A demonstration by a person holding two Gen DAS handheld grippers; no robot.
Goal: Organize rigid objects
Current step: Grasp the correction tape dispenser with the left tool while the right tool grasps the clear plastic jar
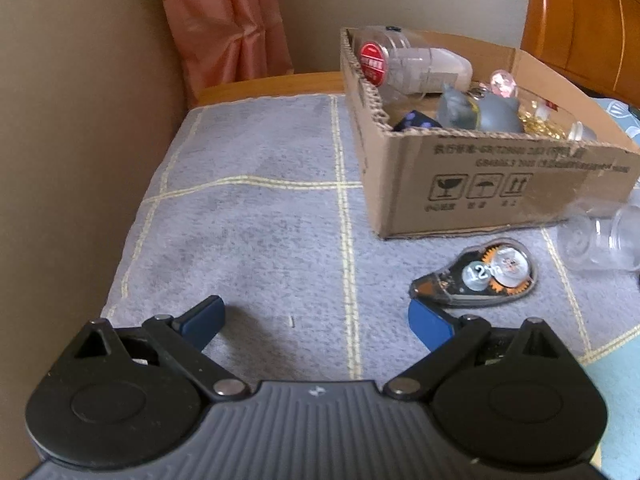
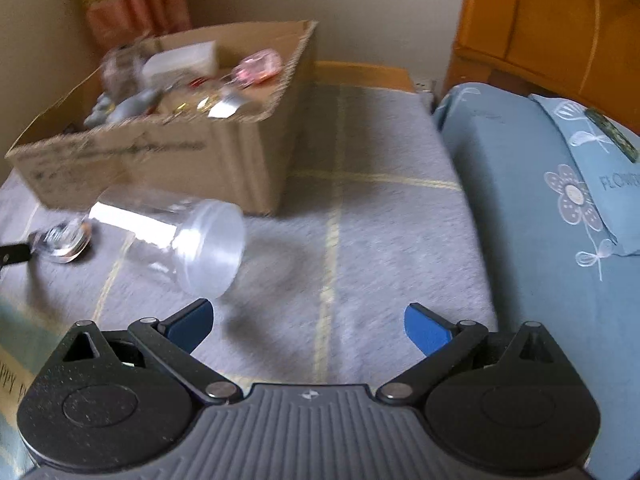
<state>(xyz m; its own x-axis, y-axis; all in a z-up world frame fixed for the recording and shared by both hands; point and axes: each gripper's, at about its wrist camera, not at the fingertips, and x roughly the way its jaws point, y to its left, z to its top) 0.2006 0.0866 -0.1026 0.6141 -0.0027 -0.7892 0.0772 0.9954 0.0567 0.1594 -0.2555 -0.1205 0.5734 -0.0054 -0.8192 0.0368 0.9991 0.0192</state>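
A cardboard box (image 1: 500,184) (image 2: 168,160) sits on the grey checked cloth and holds several items: a clear jar with a red lid (image 1: 374,62), a grey toy (image 1: 480,114) and a pink trinket (image 2: 258,66). A correction tape dispenser (image 1: 480,274) lies on the cloth in front of the box, just beyond my left gripper's right fingertip. A clear plastic jar with a white lid (image 2: 180,232) (image 1: 604,240) lies on its side near the box. My left gripper (image 1: 316,320) is open and empty. My right gripper (image 2: 308,322) is open and empty, with the jar just ahead of its left finger.
A beige wall (image 1: 80,140) borders the cloth on the left. A blue flowered pillow (image 2: 560,220) lies to the right, with an orange wooden headboard (image 2: 540,20) behind it. A pink curtain (image 1: 228,28) hangs at the back. Bare grey cloth (image 1: 248,232) lies left of the box.
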